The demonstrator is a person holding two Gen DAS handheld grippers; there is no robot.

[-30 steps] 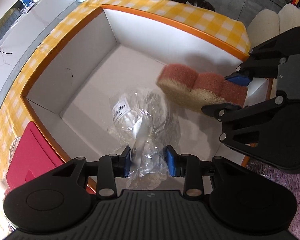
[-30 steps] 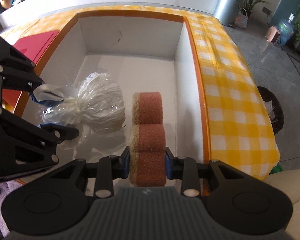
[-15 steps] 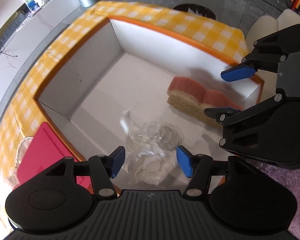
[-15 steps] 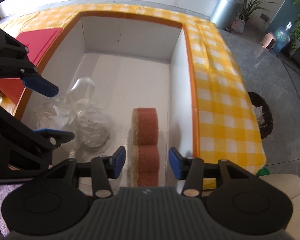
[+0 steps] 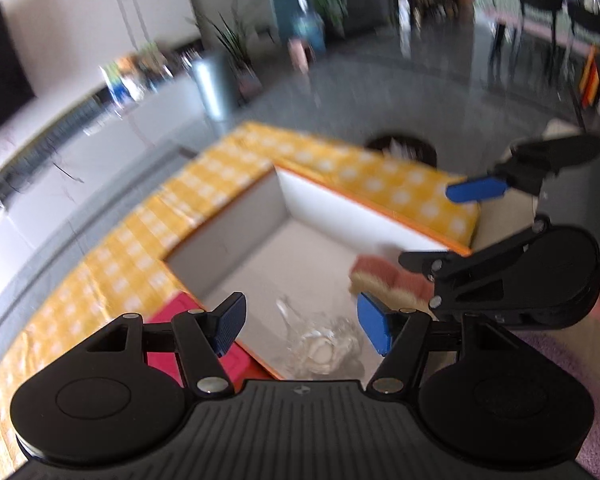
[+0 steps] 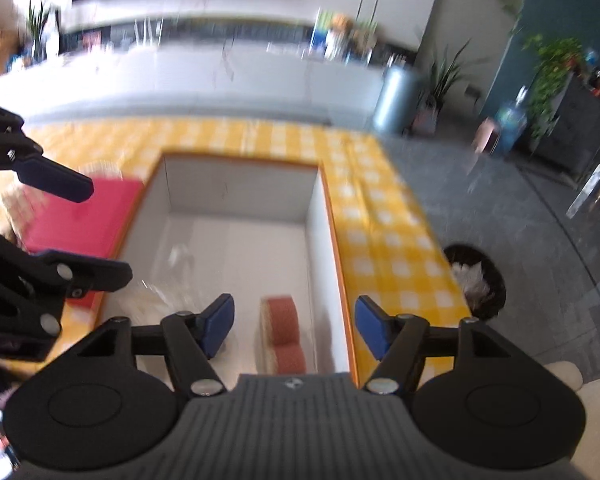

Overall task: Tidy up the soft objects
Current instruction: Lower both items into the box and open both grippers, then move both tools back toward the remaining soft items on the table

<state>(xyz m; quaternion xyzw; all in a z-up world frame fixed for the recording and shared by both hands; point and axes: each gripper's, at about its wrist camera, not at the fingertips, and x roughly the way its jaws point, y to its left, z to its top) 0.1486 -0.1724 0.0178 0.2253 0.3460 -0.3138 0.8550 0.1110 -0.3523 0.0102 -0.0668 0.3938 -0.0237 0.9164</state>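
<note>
Both the left claw (image 5: 302,328) and right claw (image 6: 292,326), jaws just spread and empty, hang above the white box (image 6: 318,216), where the light, squashy sponge (image 6: 282,334) and crinkly, slippery clear bag (image 5: 320,346) lie, best pinched mid-body.

You have no readable text, brand, number or sign in either view. The only mark is a small round emblem (image 5: 301,390) moulded into the ribbed black housing at the bottom of the left wrist view, and the same emblem (image 6: 291,383) on the housing in the right wrist view; it carries no letters you can make out. The clear plastic bag (image 5: 320,344) in the white box (image 5: 236,220) is too blurred for you to read any label. The packages on the far shelf are blurred as well.
</note>
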